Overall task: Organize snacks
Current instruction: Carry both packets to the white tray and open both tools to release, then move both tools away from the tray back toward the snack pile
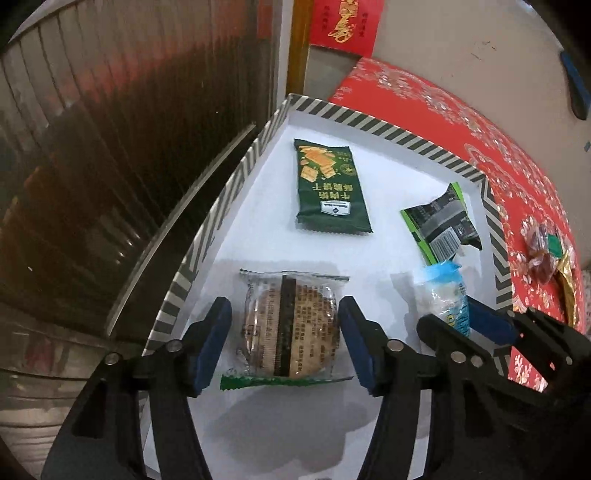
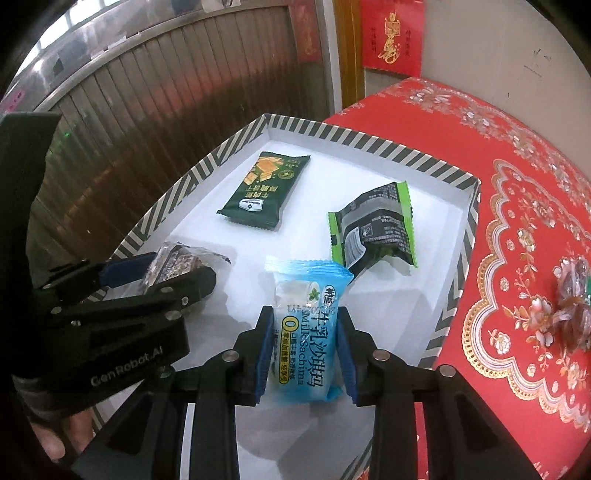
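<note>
Here, left to right. Far left: dark ribbed shutter (image 1: 110,155) behind the tray edge. The white tray (image 1: 258,229) with a black-and-white striped rim sits on a red floral tablecloth (image 2: 517,258), tray on the left part of the cloth.

Left gripper (image 1: 284,339) is low over the near-left of the tray, blue pads either side of a round biscuit in clear wrapper (image 1: 291,325). Left pad is touching or just beside the wrapper edge, right pad at the biscuit's right edge; jaws fairly wide, about biscuit width. Cannot tell whether it is actually clamping or only straddling. In the right wrist view the same gripper (image 2: 162,273) shows side-on with the biscuit pack between its fingers.

Far-left of tray centre: dark green cracker packet (image 1: 330,184), flat on the tray floor, apart from everything else.

Right gripper (image 2: 304,350) is narrow, pads pressed on both sides of a light blue milk sachima pack (image 2: 306,332), held upright, tilted a bit, over the near-right part of the tray. Top crimp of the pack points away from the camera. In the left wrist view the same pack (image 1: 443,295) is visible between the right gripper's fingers.

Right of centre, farther back: black packet with bright green edges (image 2: 373,229), crumpled, lying on the tray near the right rim.

Off the tray, far right on the cloth: small cluster of brown wrapped candies (image 2: 569,302). Red paper with gold writing (image 2: 391,33) on the wall behind.
</note>
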`<state>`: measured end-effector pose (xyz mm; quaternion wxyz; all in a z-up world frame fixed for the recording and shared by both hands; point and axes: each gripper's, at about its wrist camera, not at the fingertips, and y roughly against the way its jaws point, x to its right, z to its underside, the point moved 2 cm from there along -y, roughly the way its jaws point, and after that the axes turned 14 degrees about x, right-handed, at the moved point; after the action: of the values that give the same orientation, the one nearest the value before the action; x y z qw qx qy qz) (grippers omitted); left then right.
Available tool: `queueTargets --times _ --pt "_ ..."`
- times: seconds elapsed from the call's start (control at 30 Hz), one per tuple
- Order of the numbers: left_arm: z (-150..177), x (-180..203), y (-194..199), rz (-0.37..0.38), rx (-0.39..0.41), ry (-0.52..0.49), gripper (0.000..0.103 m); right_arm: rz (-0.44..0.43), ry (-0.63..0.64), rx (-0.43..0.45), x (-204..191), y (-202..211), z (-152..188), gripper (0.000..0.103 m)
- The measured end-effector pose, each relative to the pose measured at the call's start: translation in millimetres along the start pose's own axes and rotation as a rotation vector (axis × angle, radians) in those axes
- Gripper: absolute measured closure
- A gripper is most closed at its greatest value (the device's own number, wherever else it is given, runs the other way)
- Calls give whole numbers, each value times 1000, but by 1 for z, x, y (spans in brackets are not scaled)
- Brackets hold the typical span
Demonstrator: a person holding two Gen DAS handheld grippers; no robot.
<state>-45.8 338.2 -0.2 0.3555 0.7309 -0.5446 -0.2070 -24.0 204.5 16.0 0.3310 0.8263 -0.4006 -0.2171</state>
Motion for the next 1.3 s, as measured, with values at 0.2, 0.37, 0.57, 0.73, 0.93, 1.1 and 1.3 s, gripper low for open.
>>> queueTargets --times 0.2,0.37,0.57,0.73,0.93,1.1,1.3 --pt "-1 -3 12 -18 48 25 35 5 -16 54 1 17 -1 50" --pt "0 1 28 -37 104 22 32 28 -18 114 4 37 -3 38" --pt "3 12 44 -56 167 14 31 52 -67 157 18 53 -2 29" --pt "8 21 48 -60 189 8 31 55 -87 175 26 62 2 29" --pt "13 41 53 -36 193 -11 31 84 -89 195 35 74 10 28" --pt "14 66 55 -16 197 -49 31 117 -114 210 54 86 15 28" --pt "13 93 59 12 206 -72 31 148 -152 226 78 103 21 25"
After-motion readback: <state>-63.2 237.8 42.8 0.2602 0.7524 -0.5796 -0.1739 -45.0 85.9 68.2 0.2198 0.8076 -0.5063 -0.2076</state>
